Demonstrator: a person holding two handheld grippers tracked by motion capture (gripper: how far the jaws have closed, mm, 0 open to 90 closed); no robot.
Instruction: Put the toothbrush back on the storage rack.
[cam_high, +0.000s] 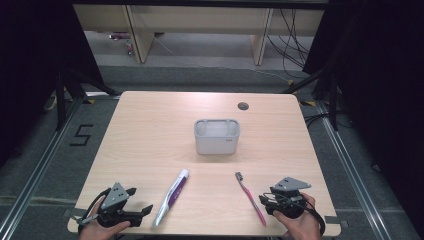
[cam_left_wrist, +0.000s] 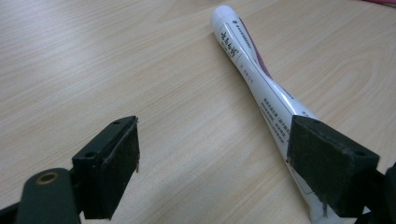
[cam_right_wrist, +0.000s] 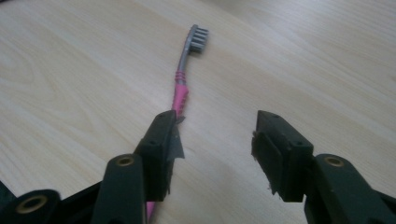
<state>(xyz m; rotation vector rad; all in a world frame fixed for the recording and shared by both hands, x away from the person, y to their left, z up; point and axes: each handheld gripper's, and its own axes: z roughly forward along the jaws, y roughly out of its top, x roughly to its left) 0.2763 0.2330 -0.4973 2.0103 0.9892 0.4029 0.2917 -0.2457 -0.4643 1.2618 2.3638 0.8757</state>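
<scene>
1. The toothpaste tube (cam_high: 171, 196) lay flat on the wooden counter (cam_high: 150, 130) in the lower centre-left of the high view, cap end toward the grey holder (cam_high: 217, 136) at the frame's centre. The pink toothbrush (cam_high: 250, 198) lay lower centre-right, bristle head toward the holder.
2. The tube looked light and soft, likely to dent and slide on its glossy skin; a hold across the firmer part near the cap would probably suit best. The toothbrush looked stiff, thin and light; its handle middle seemed the safest place to take hold.
3. The left hand-held gripper (cam_left_wrist: 212, 161) stood wide and empty, the tube's crimped end passing behind the jaw at right. The right hand-held gripper (cam_right_wrist: 215, 151) was also spread and empty, the brush handle running under the jaw at left.
4. The gripper views showed the tube's print and the grey bristles; the high view alone gave the holder and the overall layout.
</scene>
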